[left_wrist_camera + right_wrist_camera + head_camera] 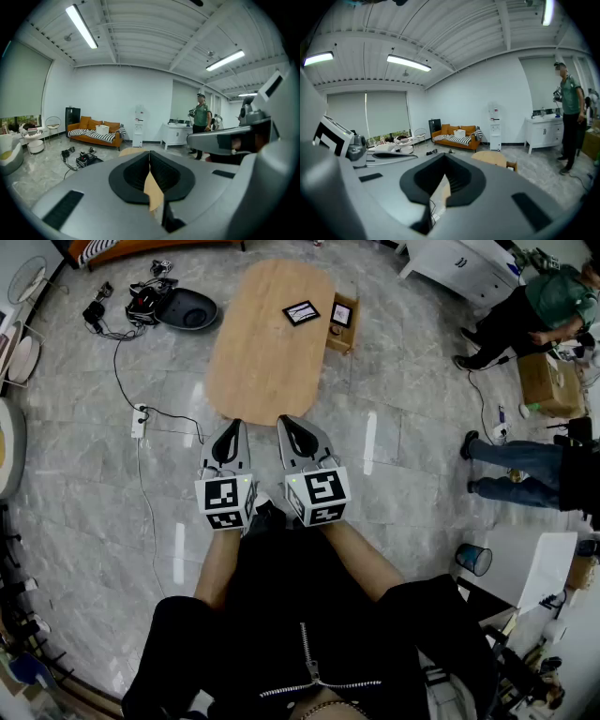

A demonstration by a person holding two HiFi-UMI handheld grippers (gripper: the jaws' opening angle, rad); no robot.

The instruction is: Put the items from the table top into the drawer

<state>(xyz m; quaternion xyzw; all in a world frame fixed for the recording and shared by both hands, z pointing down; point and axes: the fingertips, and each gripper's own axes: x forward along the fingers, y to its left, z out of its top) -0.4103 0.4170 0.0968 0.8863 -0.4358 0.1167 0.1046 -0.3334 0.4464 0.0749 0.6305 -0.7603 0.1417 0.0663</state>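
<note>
A light wooden oval table (267, 343) stands on the grey floor ahead of me. A black-framed flat item (301, 312) lies near the table's far right edge. Beside it, at the table's right side, an open wooden drawer (341, 315) shows a small framed item inside. My left gripper (232, 426) and right gripper (289, 421) are held side by side just short of the table's near end. Both are shut with nothing in them. In the left gripper view the left gripper (149, 157) has its pads together, and in the right gripper view so does the right gripper (443, 161), with the table (494, 158) beyond.
A power strip (139, 420) and cables trail over the floor at the left, toward black gear (173, 306). At the right are a crouching person (530, 301), a cardboard box (548, 381), another person's legs (525, 472) and a blue bin (474, 559). An orange sofa (96, 132) lines the far wall.
</note>
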